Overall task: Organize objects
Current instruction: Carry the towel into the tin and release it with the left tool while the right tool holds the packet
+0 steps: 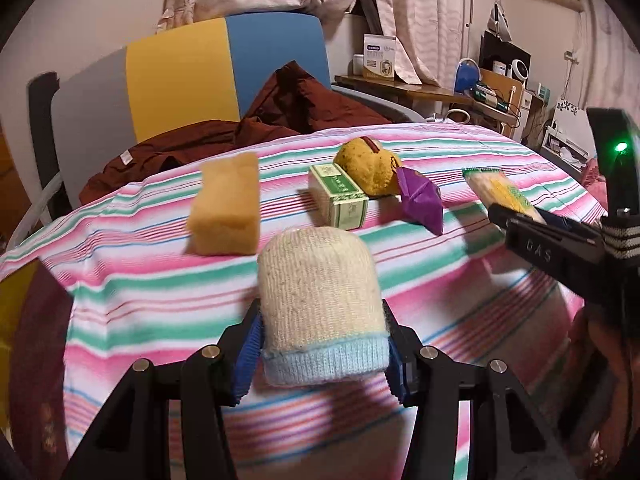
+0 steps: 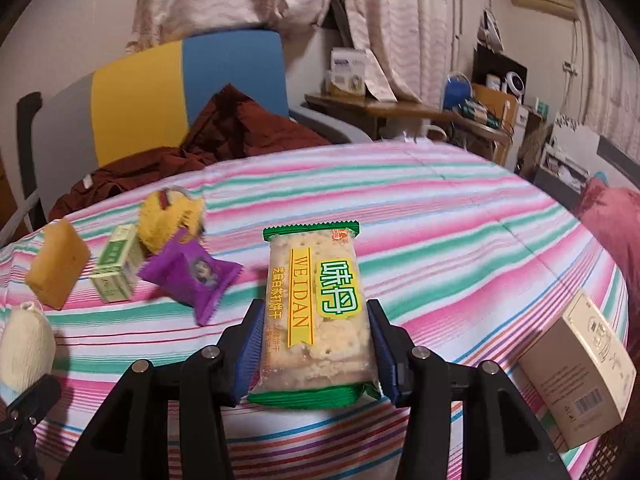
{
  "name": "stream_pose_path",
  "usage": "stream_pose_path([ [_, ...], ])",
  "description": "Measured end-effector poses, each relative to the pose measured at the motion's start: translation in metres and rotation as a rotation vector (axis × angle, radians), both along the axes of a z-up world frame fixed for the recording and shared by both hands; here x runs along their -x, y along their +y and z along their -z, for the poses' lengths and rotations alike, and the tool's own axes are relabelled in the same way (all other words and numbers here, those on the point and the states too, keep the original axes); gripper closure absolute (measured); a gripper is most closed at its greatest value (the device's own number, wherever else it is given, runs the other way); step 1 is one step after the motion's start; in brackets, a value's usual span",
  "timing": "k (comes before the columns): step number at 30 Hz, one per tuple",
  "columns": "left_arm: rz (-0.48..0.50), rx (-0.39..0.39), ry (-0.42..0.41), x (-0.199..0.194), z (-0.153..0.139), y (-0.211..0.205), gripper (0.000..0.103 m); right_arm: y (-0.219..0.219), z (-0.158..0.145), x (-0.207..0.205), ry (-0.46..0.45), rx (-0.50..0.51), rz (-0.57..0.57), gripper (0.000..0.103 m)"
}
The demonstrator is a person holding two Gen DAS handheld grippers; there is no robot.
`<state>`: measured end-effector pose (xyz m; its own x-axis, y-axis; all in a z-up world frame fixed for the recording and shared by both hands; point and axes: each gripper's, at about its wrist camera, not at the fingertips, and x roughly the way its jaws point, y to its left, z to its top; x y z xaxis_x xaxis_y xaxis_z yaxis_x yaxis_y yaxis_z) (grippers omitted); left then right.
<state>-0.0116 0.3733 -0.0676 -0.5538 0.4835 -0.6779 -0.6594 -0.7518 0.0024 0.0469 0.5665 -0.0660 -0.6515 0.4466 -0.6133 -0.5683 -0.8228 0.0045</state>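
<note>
From the left wrist, the left hand-held gripper pinches the knitted sock, its long axis pointing ahead over the striped table.

From the right wrist, the right hand-held gripper clamps the cracker packet lengthwise above the table, right of the purple packet.

A striped pink, green and white cloth covers the work surface. Behind it stands a chair with grey, yellow and blue back panels, a dark red garment heaped on its seat. Pale patterned curtains hang along the rear wall. A cluttered wooden side table stands to the right. Lighting is dim and warm.
</note>
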Motion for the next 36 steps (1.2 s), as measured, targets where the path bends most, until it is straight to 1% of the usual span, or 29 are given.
stream_pose_path([
  [2, -0.007, -0.007, 0.000, -0.003, 0.000, -0.008, 0.050, -0.010, -0.003, -0.005, 0.038, 0.016, -0.048, 0.053],
  [5, -0.024, -0.018, -0.014, -0.005, 0.001, -0.019, 0.050, -0.028, -0.007, -0.006, 0.052, -0.022, -0.090, 0.053],
  [7, -0.044, -0.029, -0.026, -0.005, 0.000, -0.028, 0.050, -0.039, -0.008, -0.003, 0.044, -0.068, -0.120, 0.053],
  [10, -0.075, -0.065, -0.060, -0.004, -0.004, -0.043, 0.050, -0.049, -0.005, 0.006, 0.009, -0.111, -0.154, 0.053],
  [13, -0.102, -0.074, -0.078, -0.007, -0.004, -0.059, 0.050, -0.054, 0.000, 0.013, -0.024, -0.132, -0.167, 0.053],
  [17, -0.122, -0.079, -0.093, -0.014, -0.003, -0.080, 0.050, -0.057, 0.001, 0.010, -0.029, -0.138, -0.170, 0.053],
  [19, -0.128, -0.095, -0.105, -0.017, -0.005, -0.091, 0.050, -0.057, 0.001, 0.011, -0.033, -0.137, -0.170, 0.053],
  [23, -0.140, -0.127, -0.094, -0.021, -0.017, -0.109, 0.050, -0.060, 0.002, 0.012, -0.041, -0.145, -0.172, 0.053],
  [27, -0.167, -0.171, -0.071, -0.023, -0.034, -0.132, 0.050, -0.067, 0.002, 0.012, -0.042, -0.175, -0.191, 0.053],
  [30, -0.215, -0.193, -0.060, -0.017, -0.045, -0.153, 0.050, -0.074, 0.002, 0.013, -0.048, -0.204, -0.208, 0.053],
  [36, -0.346, -0.229, -0.101, 0.011, -0.050, -0.203, 0.050, -0.080, 0.002, 0.015, -0.053, -0.231, -0.225, 0.053],
])
